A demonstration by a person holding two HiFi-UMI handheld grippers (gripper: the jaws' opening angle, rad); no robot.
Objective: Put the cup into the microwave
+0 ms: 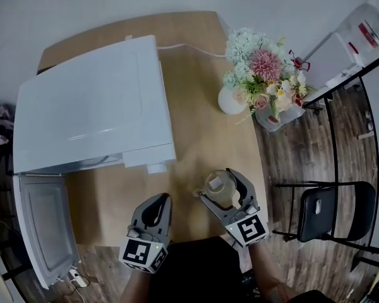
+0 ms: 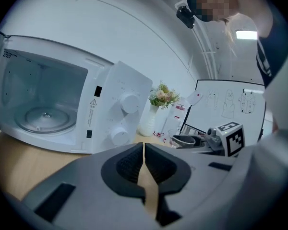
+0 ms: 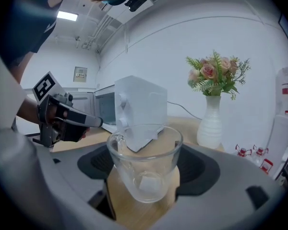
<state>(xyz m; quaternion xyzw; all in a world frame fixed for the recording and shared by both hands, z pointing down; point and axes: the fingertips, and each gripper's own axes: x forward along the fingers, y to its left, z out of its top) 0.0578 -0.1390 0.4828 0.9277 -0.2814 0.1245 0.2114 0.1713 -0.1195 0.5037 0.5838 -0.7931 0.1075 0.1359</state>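
Note:
A clear glass cup (image 3: 145,166) with a handle on its left sits upright between the jaws of my right gripper (image 3: 146,169), which is shut on it. From the head view the cup (image 1: 218,188) and right gripper (image 1: 226,193) are over the table's near edge, right of the microwave. The white microwave (image 1: 91,106) stands at the left with its door (image 1: 43,232) swung open toward me; its cavity and glass turntable (image 2: 43,119) show in the left gripper view. My left gripper (image 1: 155,209) is shut and empty, just in front of the microwave's control panel (image 2: 122,111).
A white vase of flowers (image 1: 262,81) stands on the wooden table (image 1: 202,137) at the right rear. A power cord (image 1: 189,49) runs behind the microwave. A black folding chair (image 1: 331,210) stands on the floor to the right, beside a shelf with bottles (image 1: 363,33).

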